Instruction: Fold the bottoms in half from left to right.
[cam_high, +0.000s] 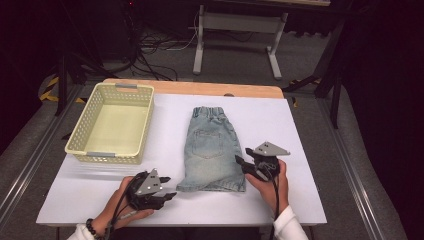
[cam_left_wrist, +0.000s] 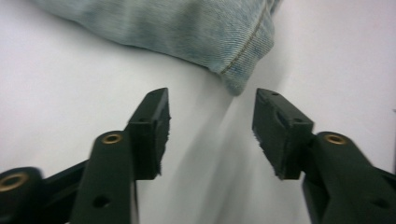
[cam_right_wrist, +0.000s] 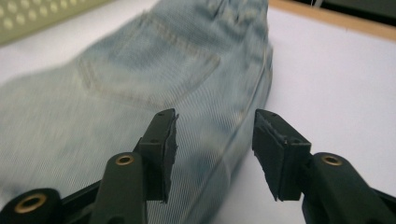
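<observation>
A pair of light blue denim shorts (cam_high: 212, 150) lies folded lengthwise on the white table (cam_high: 305, 130), waistband at the far end. My left gripper (cam_high: 169, 186) is open just off the shorts' near left hem corner. In the left gripper view that hem corner (cam_left_wrist: 243, 60) sits a little beyond the left gripper (cam_left_wrist: 211, 95), with bare table between the jaws. My right gripper (cam_high: 242, 156) is open at the shorts' right edge. In the right gripper view the right gripper (cam_right_wrist: 215, 116) hovers over the shorts (cam_right_wrist: 140, 79) at their folded side edge, with the pads not pressing the cloth.
A pale yellow perforated basket (cam_high: 90, 115) stands empty at the table's far left, and its wall (cam_right_wrist: 42, 16) shows in the right gripper view. A wooden strip (cam_high: 200, 88) runs along the far table edge. Metal stands and cables lie on the floor beyond.
</observation>
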